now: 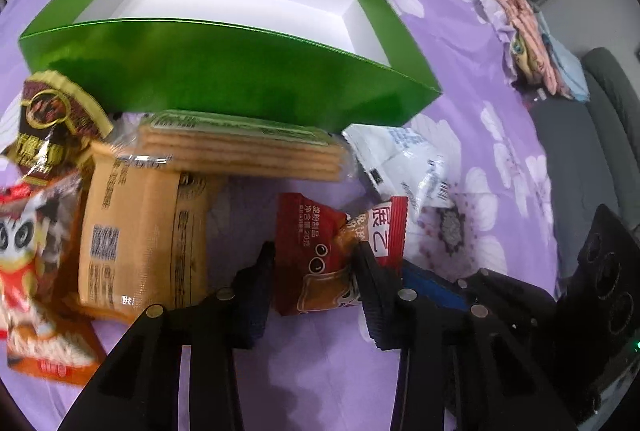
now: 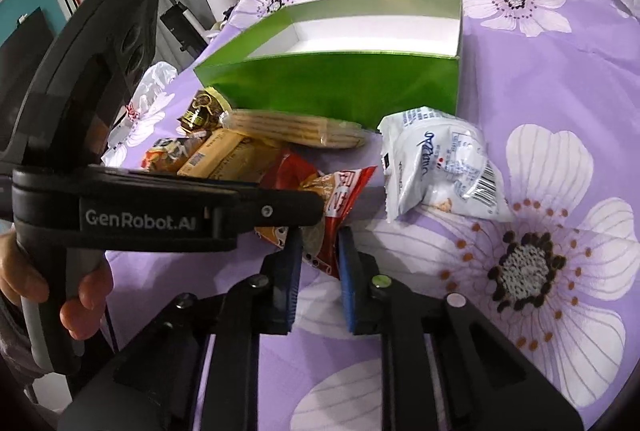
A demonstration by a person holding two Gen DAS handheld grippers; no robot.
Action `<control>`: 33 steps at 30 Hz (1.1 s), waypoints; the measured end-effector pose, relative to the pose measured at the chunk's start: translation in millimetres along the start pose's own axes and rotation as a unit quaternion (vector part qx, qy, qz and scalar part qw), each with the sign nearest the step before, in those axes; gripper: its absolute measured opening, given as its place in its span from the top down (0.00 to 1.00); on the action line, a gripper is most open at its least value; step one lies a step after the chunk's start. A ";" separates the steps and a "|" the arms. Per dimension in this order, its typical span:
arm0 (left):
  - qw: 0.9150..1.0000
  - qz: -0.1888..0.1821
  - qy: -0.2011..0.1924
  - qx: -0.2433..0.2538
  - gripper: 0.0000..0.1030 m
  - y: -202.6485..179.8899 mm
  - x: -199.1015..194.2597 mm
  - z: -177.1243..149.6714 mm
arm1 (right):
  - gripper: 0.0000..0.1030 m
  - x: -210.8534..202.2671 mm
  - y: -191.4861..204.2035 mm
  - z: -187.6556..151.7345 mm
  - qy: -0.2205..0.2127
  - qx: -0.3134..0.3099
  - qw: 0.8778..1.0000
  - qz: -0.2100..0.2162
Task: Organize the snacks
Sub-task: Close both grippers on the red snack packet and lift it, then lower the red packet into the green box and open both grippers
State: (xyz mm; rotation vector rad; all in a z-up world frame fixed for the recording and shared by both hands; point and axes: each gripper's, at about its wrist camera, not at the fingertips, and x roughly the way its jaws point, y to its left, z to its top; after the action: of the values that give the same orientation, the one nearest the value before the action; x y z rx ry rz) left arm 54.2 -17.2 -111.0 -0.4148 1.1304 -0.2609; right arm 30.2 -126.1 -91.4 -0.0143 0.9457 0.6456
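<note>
We hold both grippers low, pointing at the green box (image 1: pixel 224 87). Our right gripper (image 2: pixel 318 263) pinches the red snack packet (image 2: pixel 340 191); the left gripper (image 1: pixel 316 263) straddles it, spread wide.

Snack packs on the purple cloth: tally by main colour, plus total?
Red: 2, red sachet, panda pack
Tan/orange: 2, tan packet, cracker sleeve
White: 1, white pouch
Brown-gold: 1, brown pack
Total: 6 snacks, all outside the green box, whose visible interior looks empty.
</note>
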 end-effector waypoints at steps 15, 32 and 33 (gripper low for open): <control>0.994 -0.021 -0.100 0.030 0.62 -20.7 -74.3 17.7 | 0.92 -57.7 37.7 35.7 -0.081 -0.056 0.995 -0.024; 0.989 -0.012 -0.143 0.026 0.62 5.0 -86.9 88.6 | 0.92 -35.4 37.2 112.9 -0.126 -0.080 0.988 -0.023; 0.989 -0.010 -0.142 0.026 0.62 7.1 -84.8 91.6 | 0.92 -32.7 36.9 115.1 -0.125 -0.081 0.989 -0.023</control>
State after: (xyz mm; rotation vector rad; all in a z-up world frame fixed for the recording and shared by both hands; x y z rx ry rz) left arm 103.2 40.8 -11.6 -0.4042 0.8382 -0.2401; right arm 83.7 -79.9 12.0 -0.0962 0.6476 0.6627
